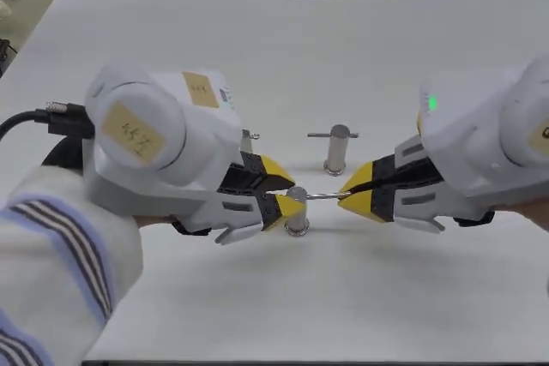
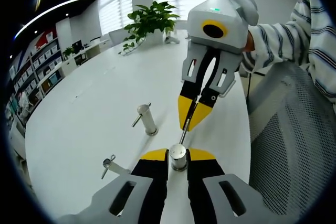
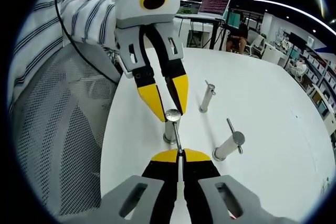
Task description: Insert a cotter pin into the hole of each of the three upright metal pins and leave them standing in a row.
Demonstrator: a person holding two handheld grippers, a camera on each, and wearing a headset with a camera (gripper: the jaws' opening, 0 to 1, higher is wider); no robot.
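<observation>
Clamping the near metal pin (image 1: 297, 222), left gripper (image 1: 286, 190) had jaws closed on its sides. Right gripper (image 1: 350, 195) pinched a cotter pin (image 1: 324, 196), tip at that pin's head. Right gripper view exposed left far pin (image 3: 207, 97) and right far pin (image 3: 229, 146), both cottered. Head view half-hid the left one.

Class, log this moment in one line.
left tool: shut on upright pin | right tool: shut on cotter pin, tip at that pin

Upright pin (image 1: 297, 222) bright smooth metal; cotter pin (image 1: 322, 196) thin shiny wire; table (image 1: 257, 57) matt white; left gripper (image 1: 289, 189) and right gripper (image 1: 346, 195) shells smooth white plastic; sleeve (image 1: 51, 246) striped cloth.
</observation>
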